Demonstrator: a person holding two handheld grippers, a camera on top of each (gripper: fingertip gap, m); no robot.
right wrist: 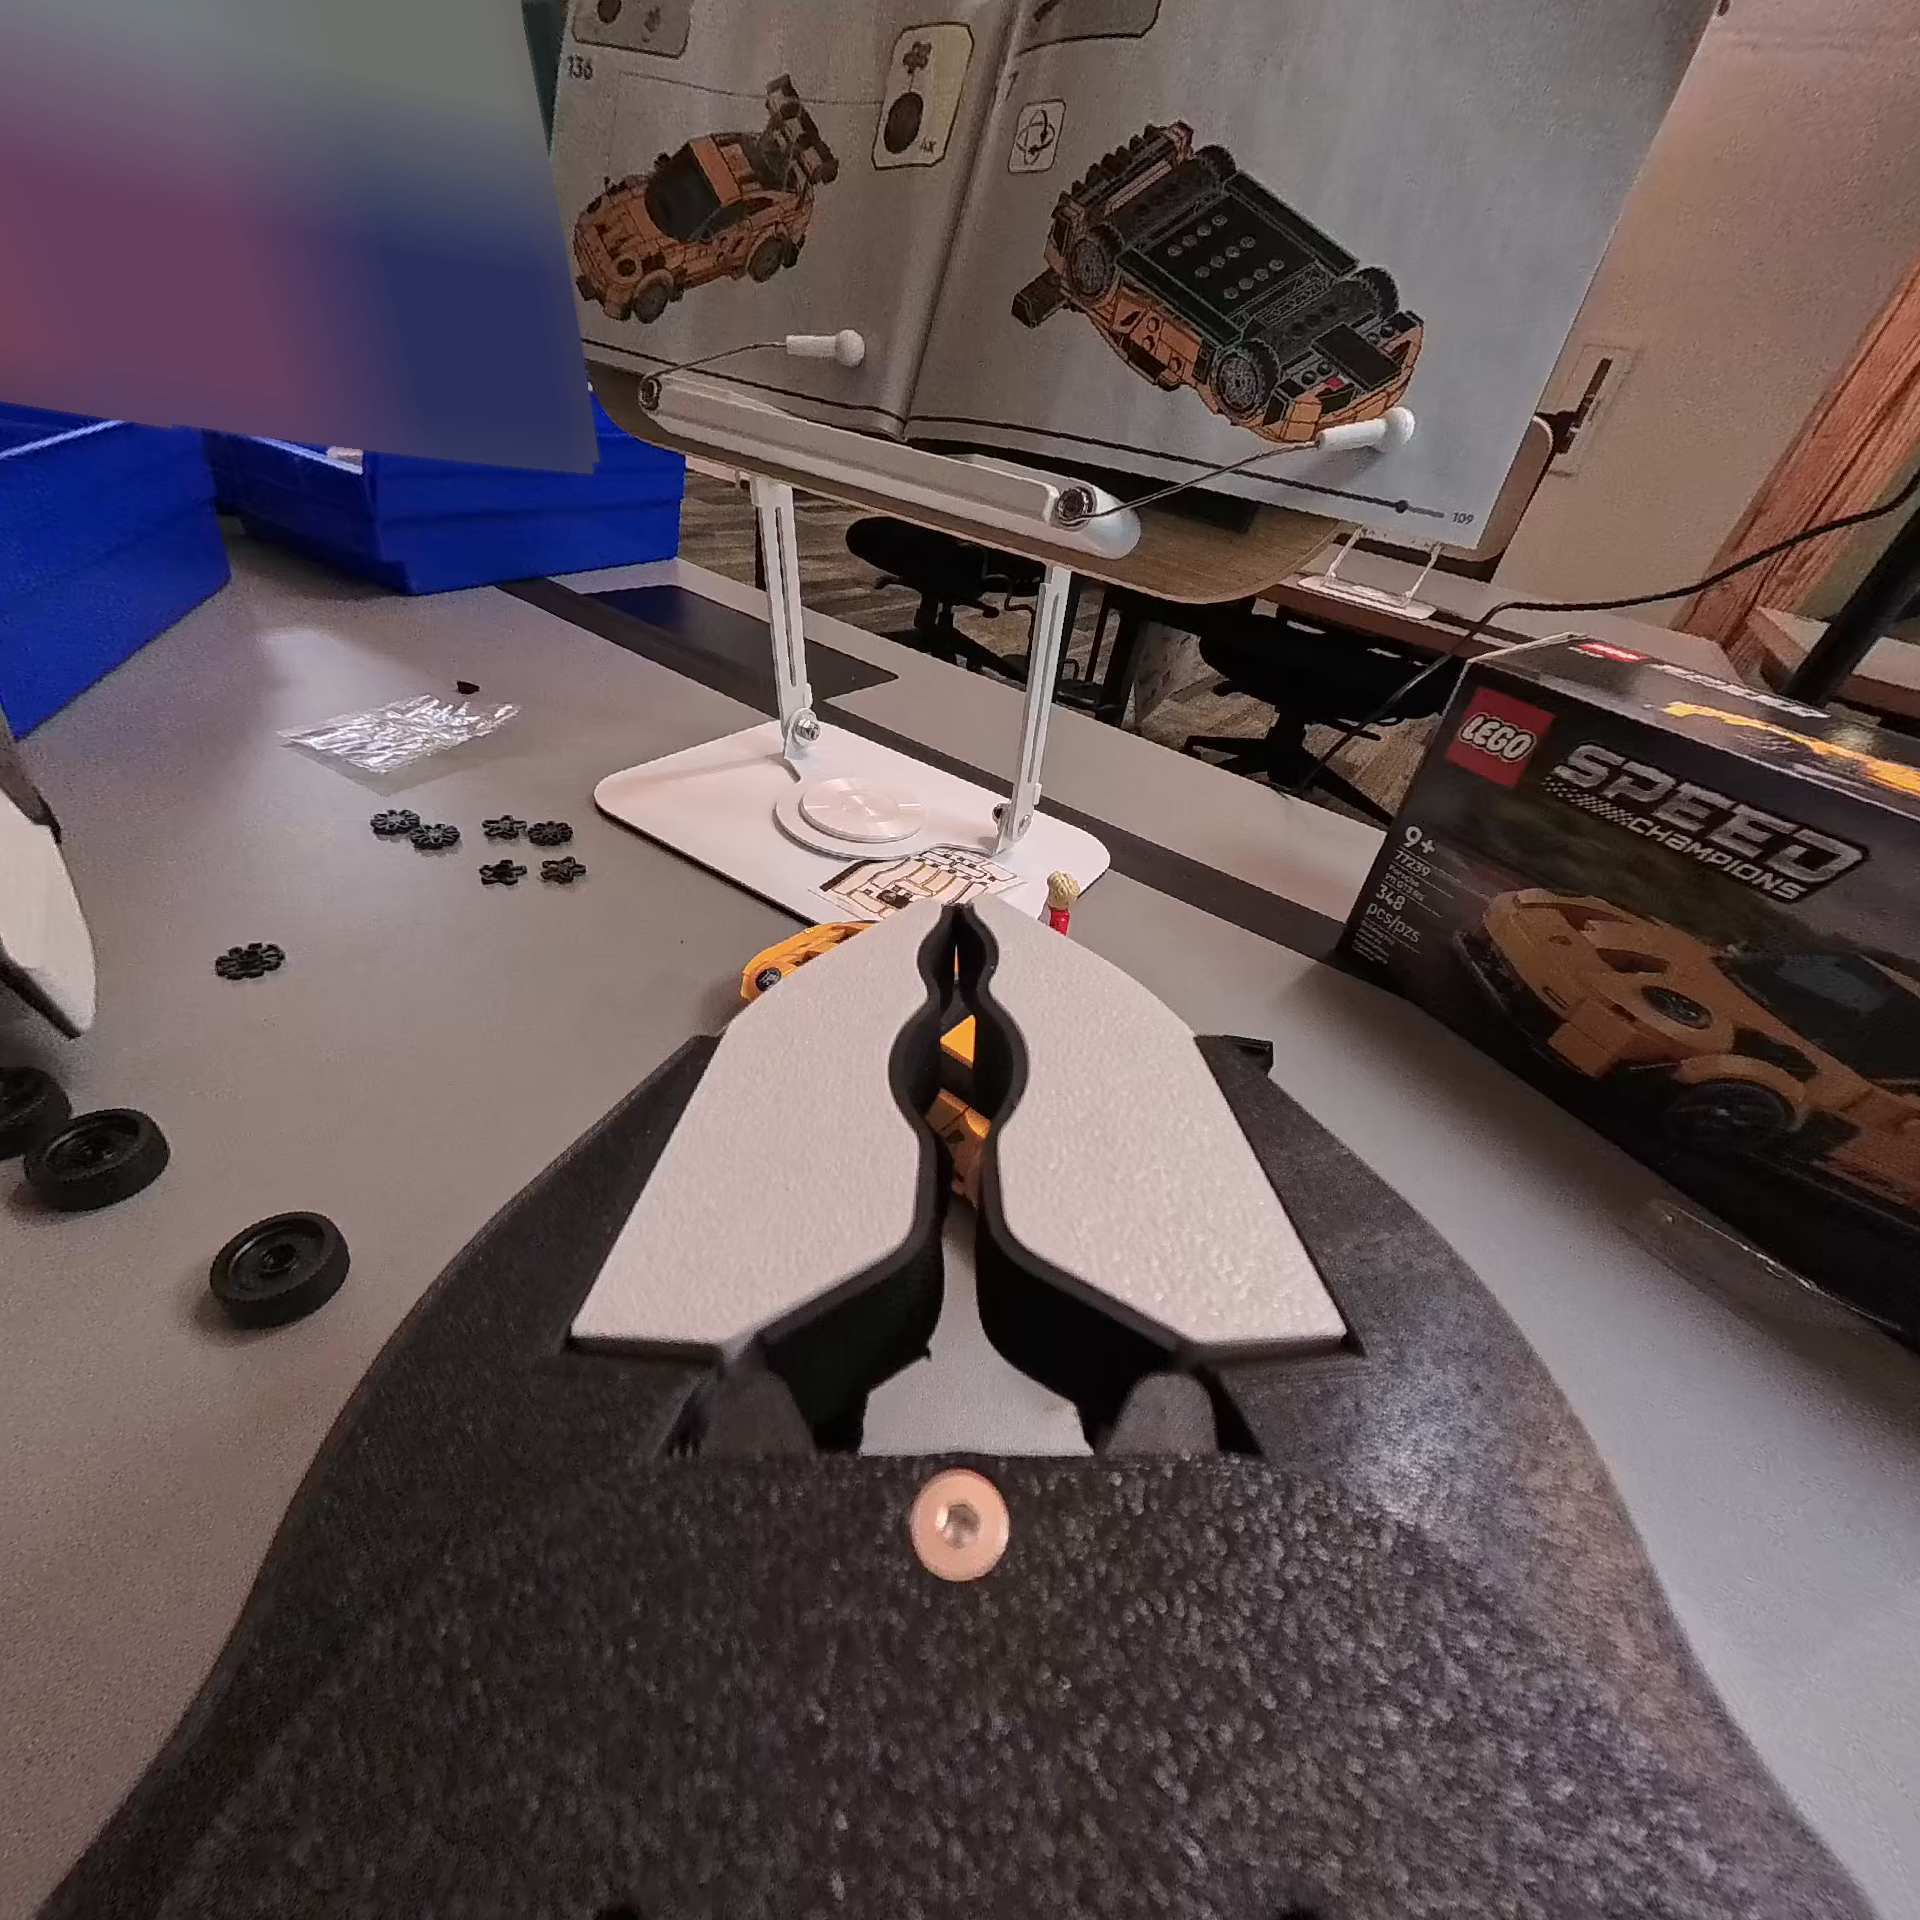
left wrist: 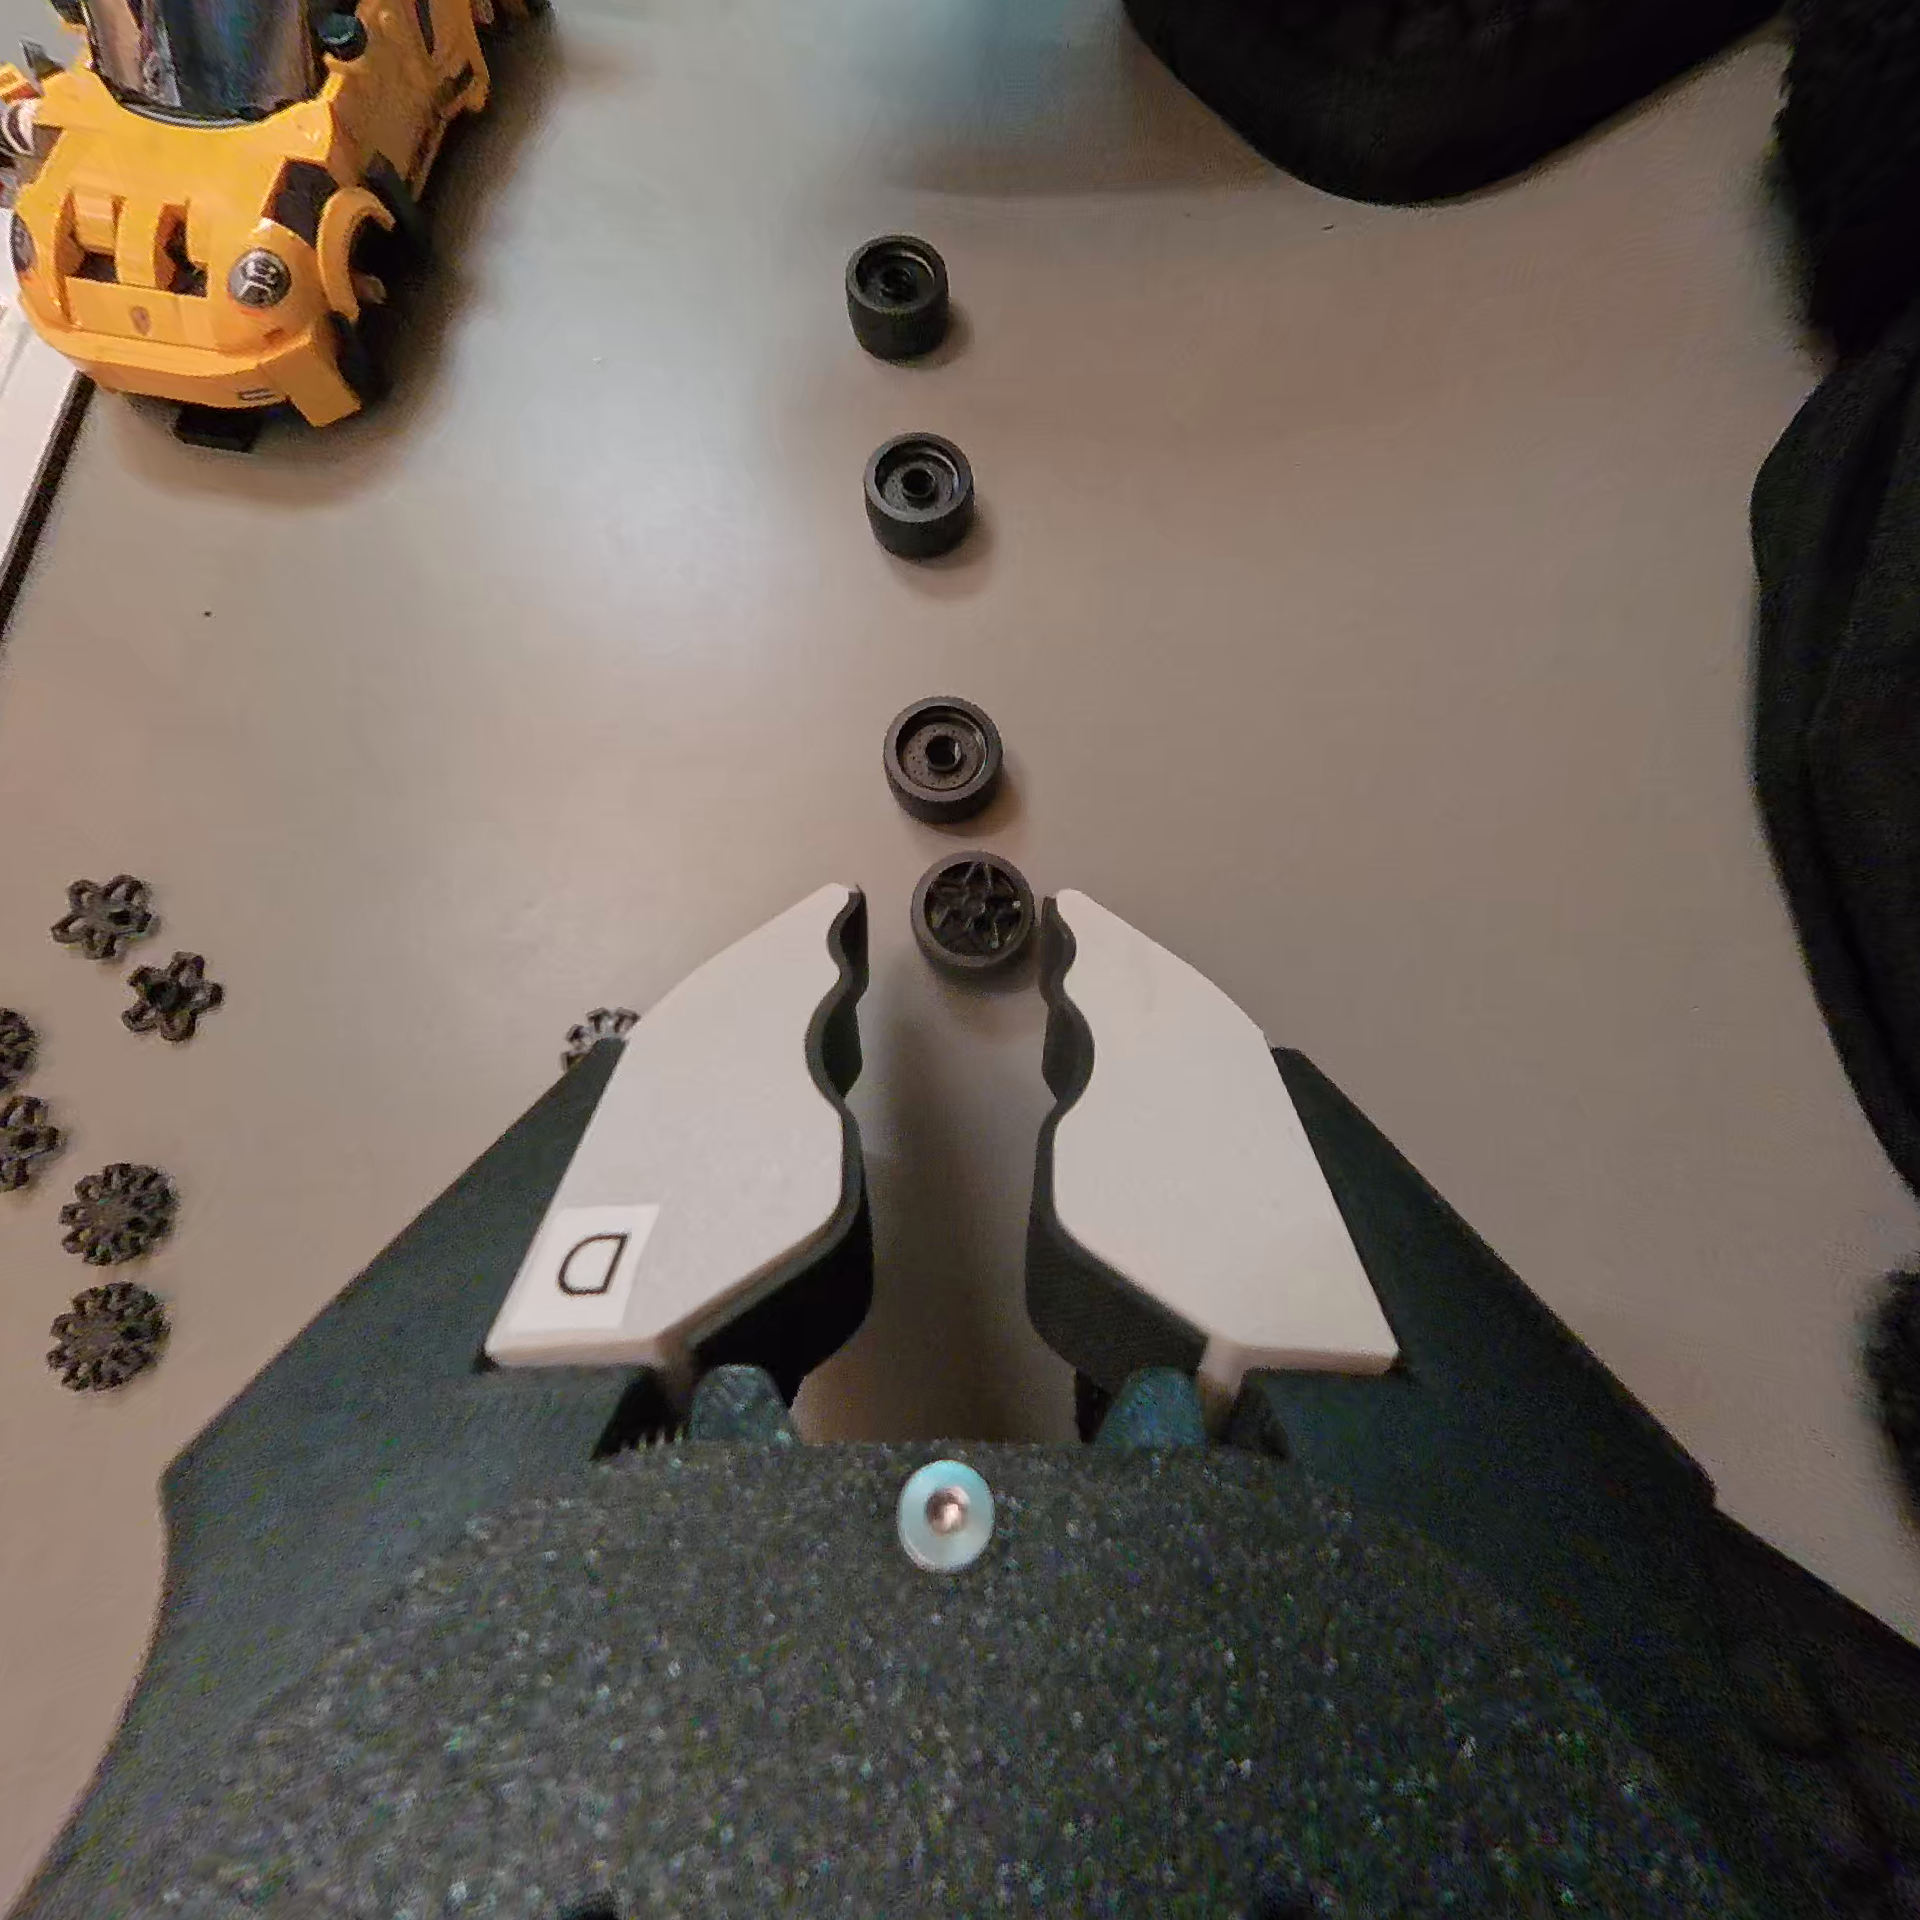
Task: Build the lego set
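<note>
Left fingers (left wrist: pixel 862 935) spread around wheel (left wrist: pixel 972 928) — right fingers (right wrist: pixel 940 940) clamp yellow car (right wrist: pixel 800 951)

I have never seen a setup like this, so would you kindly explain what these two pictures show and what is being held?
There is no robot arm. A person holds two hand-held grippers, each with a camera looking forward along its two fingers.

The left wrist view shows the left gripper open, its fingers either side of the nearest black wheel in a row of four on the grey table. Small black rim inserts lie to the left, and the yellow car stands farther back.

The right wrist view shows the right gripper shut on that yellow car, mostly hidden beneath its fingers. Beyond are the instruction booklet on a white stand and the set's box.
</note>
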